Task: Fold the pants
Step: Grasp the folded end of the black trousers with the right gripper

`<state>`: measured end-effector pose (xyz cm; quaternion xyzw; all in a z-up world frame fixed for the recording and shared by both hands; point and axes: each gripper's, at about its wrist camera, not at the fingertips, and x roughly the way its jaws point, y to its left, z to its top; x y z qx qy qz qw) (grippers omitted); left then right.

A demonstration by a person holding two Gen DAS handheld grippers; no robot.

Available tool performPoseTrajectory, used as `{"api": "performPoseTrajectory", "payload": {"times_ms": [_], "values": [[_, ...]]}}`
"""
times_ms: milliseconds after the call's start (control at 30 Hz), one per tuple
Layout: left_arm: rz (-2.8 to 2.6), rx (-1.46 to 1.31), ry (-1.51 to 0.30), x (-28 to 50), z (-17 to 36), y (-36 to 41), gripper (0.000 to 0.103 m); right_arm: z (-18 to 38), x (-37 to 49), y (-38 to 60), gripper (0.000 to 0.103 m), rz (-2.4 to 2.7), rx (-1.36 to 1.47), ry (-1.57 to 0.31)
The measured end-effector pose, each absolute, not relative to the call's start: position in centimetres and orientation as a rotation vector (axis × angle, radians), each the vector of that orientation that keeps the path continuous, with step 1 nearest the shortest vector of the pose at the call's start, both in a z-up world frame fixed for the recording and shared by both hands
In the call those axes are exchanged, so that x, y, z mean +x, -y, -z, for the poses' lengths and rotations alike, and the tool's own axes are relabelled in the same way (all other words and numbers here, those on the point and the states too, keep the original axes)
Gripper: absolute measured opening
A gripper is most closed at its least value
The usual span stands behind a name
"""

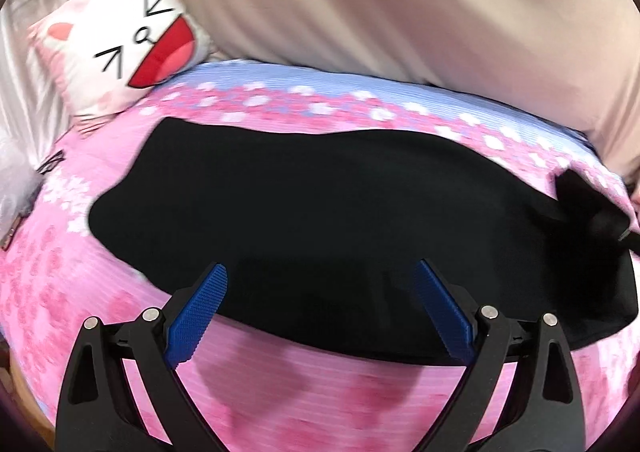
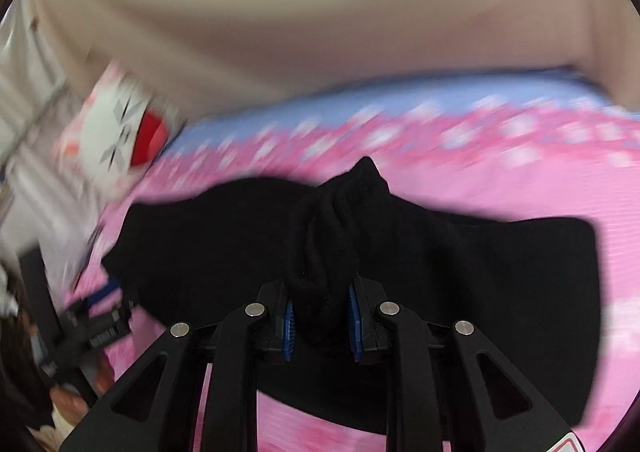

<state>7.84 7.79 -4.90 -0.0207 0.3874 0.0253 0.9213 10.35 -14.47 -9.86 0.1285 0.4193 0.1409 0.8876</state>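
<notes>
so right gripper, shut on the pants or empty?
Shut on the pants: right gripper pads pinch a bunched black fold lifted off the bed.

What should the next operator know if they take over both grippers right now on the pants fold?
Left gripper: open, empty, at the near edge of the black pants.
Right gripper: shut on a bunched wad of the pants' fabric, lifted off the rest.
The pants lie spread across the pink floral bedsheet, with the cat-face pillow beyond.
Done: one part gathered and raised. How many folds are in cannot be told.
Left: likely carry the gripped part over, lay it down, release and smooth.
</notes>
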Motion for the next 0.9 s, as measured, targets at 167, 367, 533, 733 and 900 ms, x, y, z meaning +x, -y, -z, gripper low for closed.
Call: {"api": "performPoseTrajectory", "payload": {"times_ms": [167,367,533,733,900], "values": [[-0.091,-0.067,-0.840,8.8,6.1,-12.2,0.092,11.9,11.4,12.2,0.021,-0.220,0.174,-0.890],[-0.067,-0.294,-0.841,9.3,6.7,-16.9,0.092,9.6,12.3,11.8,0.025,-0.209,0.159,-0.870],[-0.056,-0.268,-0.846,9.2,6.7,-16.7,0.092,10.8,10.4,10.4,0.056,-0.285,0.121,-0.889],[-0.058,-0.230,-0.835,8.8,6.4,-16.0,0.092,6.8,3.8,20.3,0.065,-0.036,0.219,-0.726],[-0.041,-0.212,-0.833,8.9,5.9,-14.1,0.092,10.8,0.5,31.7,0.067,0.198,0.466,-0.791]]}}
